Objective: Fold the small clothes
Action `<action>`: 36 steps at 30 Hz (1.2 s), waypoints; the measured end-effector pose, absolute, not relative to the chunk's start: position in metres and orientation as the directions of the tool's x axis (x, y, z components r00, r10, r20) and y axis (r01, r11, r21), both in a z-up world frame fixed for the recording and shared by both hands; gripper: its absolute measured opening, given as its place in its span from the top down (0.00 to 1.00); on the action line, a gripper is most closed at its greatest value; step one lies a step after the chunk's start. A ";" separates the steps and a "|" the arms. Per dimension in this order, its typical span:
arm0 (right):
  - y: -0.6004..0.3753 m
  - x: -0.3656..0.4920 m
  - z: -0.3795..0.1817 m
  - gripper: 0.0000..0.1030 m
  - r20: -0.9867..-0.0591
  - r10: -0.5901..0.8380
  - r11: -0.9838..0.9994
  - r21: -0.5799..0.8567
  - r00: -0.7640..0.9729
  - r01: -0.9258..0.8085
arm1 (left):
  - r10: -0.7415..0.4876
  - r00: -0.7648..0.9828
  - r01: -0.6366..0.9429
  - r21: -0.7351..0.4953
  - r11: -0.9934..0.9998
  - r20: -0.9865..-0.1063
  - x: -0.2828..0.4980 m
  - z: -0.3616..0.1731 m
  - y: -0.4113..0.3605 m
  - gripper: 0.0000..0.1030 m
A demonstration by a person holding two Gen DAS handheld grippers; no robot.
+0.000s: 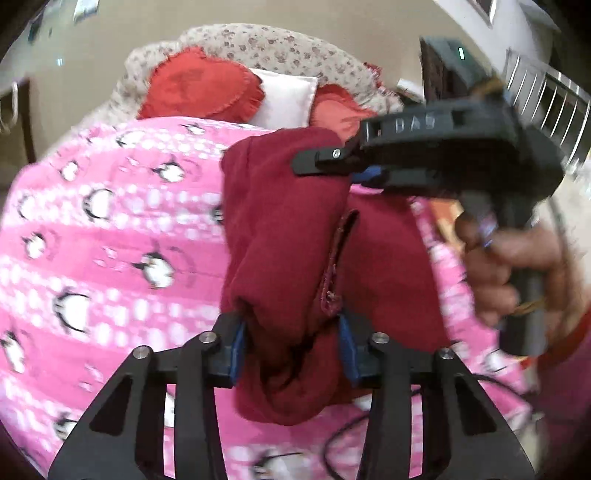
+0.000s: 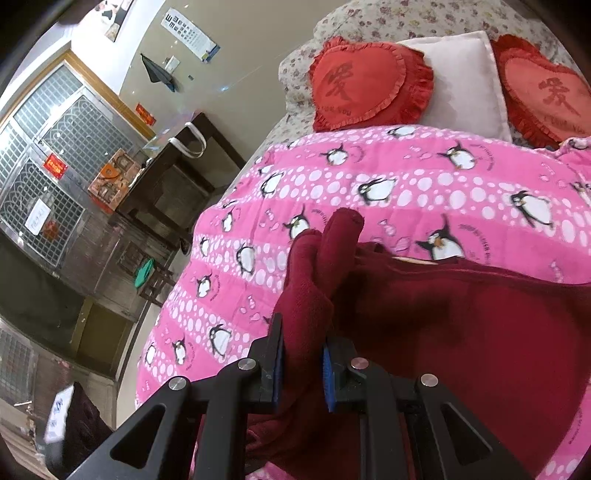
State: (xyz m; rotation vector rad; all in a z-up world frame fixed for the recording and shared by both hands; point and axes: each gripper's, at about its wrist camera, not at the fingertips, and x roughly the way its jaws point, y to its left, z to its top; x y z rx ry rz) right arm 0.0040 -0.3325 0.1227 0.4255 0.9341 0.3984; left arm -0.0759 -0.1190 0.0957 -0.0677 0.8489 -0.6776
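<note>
Currently both claws hold one dark red garment point(image 1: 288, 229) lifted just above a pink penguin quilt point(image 1: 92, 240) on a bed.

Left claw point(image 1: 291, 343): jaws partly closed w/ a thick bunch of red cloth between the blue pads point(image 1: 238, 347). Fabric fills the gap and sags below the claw in a loose roll. A seam or placket w/ a shiny trim runs up the cloth straight ahead of the claw.

Right claw point(image 2: 301, 373): jaws clamped on a narrow fold of the same garment. A rounded tip of cloth sticks up ahead of the jaws; the rest spreads to the claw's right and lies on the quilt. In the left view the right claw point(image 1: 332, 162) shows ahead and to the right, side-on, biting the garment's top edge, w/ the person's right hand point(image 1: 513, 273) on its handle.

Beyond both claws: two red heart cushions point(image 2: 369, 81), a white pillow point(image 2: 461, 74), a floral cover point(image 2: 369, 18).

Risks, as I judge them:
- Left grip is on a bulky wad, not a clean edge, so layers could slip out unevenly and skew the fold.
- Right grip holds little cloth near the pad tips; a sharp pull could free it.
- The hanging roll may land bunched, leaving creases.
- The left view is blurred, suggesting fast motion; that could swing the cloth off line.
- A dark cable point(image 1: 343, 439) lies on the quilt below the left claw and could snag the cloth.
</note>
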 end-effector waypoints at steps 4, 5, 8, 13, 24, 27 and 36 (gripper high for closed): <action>-0.358 -0.006 0.136 0.85 -0.656 0.491 0.845 0.520 0.573 -0.129 | -0.651 0.416 0.564 -0.382 0.732 -0.634 -0.082 0.115 -0.137 0.67; -0.365 -0.009 0.139 0.85 -0.655 0.482 0.848 0.515 0.583 -0.123 | -0.664 0.404 0.574 -0.390 0.720 -0.629 -0.085 0.119 -0.144 0.67; -0.388 -0.021 0.145 0.85 -0.650 0.457 0.854 0.512 0.607 -0.094 | -0.699 0.359 0.609 -0.413 0.678 -0.618 -0.090 0.124 -0.169 0.67; -0.438 -0.043 0.136 0.85 -0.644 0.423 0.843 0.537 0.637 -0.016 | -0.717 0.298 0.660 -0.407 0.631 -0.630 -0.101 0.121 -0.219 0.67; -0.500 -0.053 0.066 0.86 -0.738 0.302 0.845 0.500 0.603 0.189 | -0.678 0.182 0.677 -0.409 0.611 -0.712 -0.104 0.070 -0.289 0.67; -0.505 -0.057 0.067 0.86 -0.722 0.323 0.820 0.537 0.612 0.200 | -0.679 0.160 0.678 -0.421 0.603 -0.716 -0.106 0.075 -0.285 0.64; -0.486 -0.118 0.090 0.48 -0.656 0.425 0.766 0.627 0.623 0.138 | -0.647 0.266 0.744 -0.275 0.609 -0.714 -0.130 0.109 -0.211 0.52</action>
